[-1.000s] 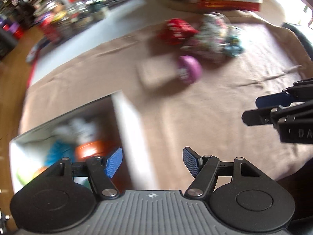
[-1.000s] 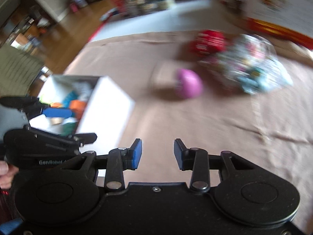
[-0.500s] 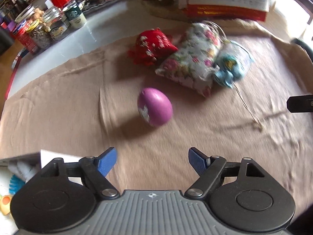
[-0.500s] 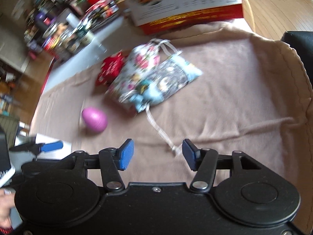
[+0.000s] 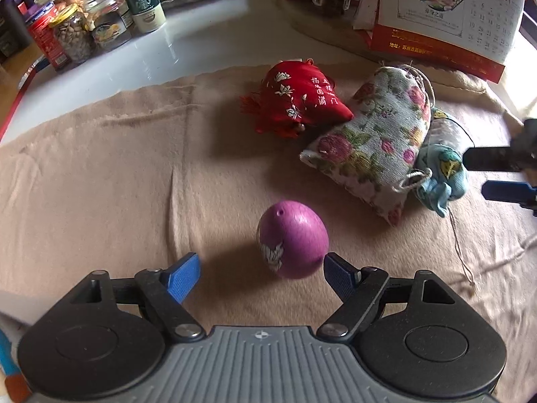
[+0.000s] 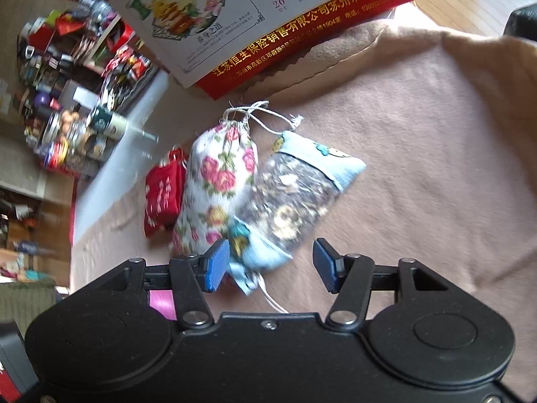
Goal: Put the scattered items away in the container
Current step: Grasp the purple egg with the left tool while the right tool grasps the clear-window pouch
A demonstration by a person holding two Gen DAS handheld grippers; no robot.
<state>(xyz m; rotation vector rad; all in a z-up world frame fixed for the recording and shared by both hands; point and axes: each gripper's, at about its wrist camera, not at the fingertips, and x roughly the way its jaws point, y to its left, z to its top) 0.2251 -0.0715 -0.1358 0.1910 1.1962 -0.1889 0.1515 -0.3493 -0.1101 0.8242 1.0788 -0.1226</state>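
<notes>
A purple egg lies on the beige cloth, just ahead of and between the blue pads of my open left gripper. Behind it lie a red embroidered pouch, a floral drawstring bag and a light blue sachet. My right gripper is open, with the blue sachet's near end between its pads; the floral bag and red pouch lie to its left. The right gripper's fingers show at the right edge of the left wrist view. The container is out of view.
Jars and cans stand on the white tabletop at the back left. A desk calendar stands behind the bags; it also shows in the right wrist view. The cloth's edge and a wooden floor lie to the right.
My left gripper has swung away from the white container and closed in on the purple egg. My right gripper has moved right and forward to the blue sachet and has opened wider.
</notes>
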